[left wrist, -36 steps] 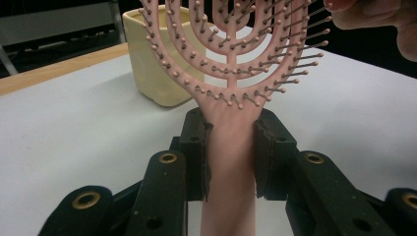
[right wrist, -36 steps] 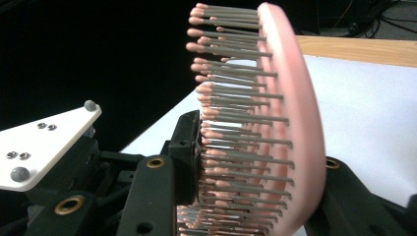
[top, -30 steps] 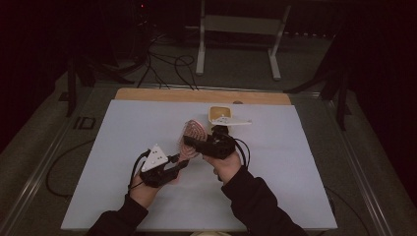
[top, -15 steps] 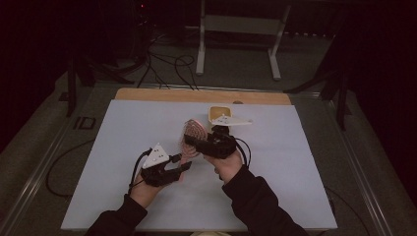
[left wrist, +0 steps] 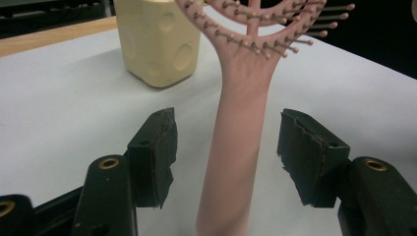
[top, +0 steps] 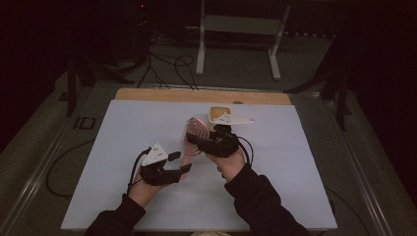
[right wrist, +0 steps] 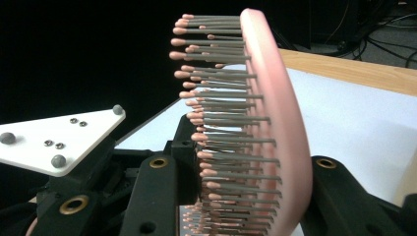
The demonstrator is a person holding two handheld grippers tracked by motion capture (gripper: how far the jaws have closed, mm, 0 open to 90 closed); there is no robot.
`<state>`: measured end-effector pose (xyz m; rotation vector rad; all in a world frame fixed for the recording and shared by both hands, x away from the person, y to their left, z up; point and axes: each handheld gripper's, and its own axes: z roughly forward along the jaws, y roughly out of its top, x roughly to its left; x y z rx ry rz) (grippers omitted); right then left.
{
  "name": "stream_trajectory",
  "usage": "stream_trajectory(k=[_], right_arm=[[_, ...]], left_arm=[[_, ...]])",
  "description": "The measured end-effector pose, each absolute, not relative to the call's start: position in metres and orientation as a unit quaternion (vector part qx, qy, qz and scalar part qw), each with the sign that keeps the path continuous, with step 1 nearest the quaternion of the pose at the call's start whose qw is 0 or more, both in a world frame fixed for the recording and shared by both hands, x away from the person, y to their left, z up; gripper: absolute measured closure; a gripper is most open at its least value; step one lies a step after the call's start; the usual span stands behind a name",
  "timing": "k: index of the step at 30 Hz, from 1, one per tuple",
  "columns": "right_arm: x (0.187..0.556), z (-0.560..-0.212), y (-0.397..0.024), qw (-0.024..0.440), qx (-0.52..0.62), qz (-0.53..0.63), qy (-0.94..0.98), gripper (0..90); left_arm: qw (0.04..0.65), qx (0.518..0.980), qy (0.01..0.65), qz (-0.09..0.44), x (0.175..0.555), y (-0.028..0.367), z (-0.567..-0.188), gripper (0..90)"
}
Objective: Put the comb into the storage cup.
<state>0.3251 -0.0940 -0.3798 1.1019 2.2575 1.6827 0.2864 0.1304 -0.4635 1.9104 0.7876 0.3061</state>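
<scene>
A pink hairbrush (top: 193, 136) stands on edge above the white table, its bristles (right wrist: 221, 128) facing left in the right gripper view. My right gripper (top: 196, 141) is shut on the brush head (right wrist: 275, 147), one jaw on the bristle side and one on the back. The brush handle (left wrist: 236, 147) runs down between the jaws of my left gripper (left wrist: 228, 157). Those jaws have just been opening and now stand open, with a gap on each side of the handle. In the high view the left gripper (top: 182, 164) sits low and left of the brush.
A pale yellow container (top: 220, 113) stands behind the brush near the table's wooden far edge (top: 196, 95); it also rises beyond the handle as the yellow container (left wrist: 157, 39). The white table (top: 113, 132) spreads left and right. The left gripper's white plate (right wrist: 64, 142) lies close by.
The left gripper's jaws have spread apart off the brush handle. Both hands and the brush have stayed where they were.
</scene>
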Motion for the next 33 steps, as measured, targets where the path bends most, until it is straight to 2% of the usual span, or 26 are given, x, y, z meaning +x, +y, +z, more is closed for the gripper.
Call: stream_trajectory(k=[10,11,14,16,18,33], right_arm=[[0.325,-0.374,-0.097,0.067,0.355,0.556,0.748,63.8],[0.325,-0.374,-0.097,0.068,0.355,0.556,0.748,63.8],[0.326,-0.371,-0.098,0.07,0.353,0.557,0.749,63.8],[0.326,-0.369,-0.099,0.071,0.349,0.557,0.75,63.8],[0.326,-0.367,-0.1,0.073,0.346,0.558,0.751,63.8],[0.33,-0.338,-0.11,0.109,0.327,0.56,0.753,63.8]], left_arm=[[0.492,0.8,0.323,0.115,0.287,0.131,-0.462,24.0],[0.49,0.802,0.322,0.113,0.287,0.131,-0.462,19.8],[0.491,0.805,0.318,0.101,0.287,0.132,-0.462,14.3],[0.489,0.811,0.307,0.092,0.287,0.132,-0.462,6.5],[0.484,0.815,0.302,0.105,0.285,0.13,-0.462,0.6],[0.483,0.821,0.289,0.101,0.274,0.14,-0.461,0.1]])
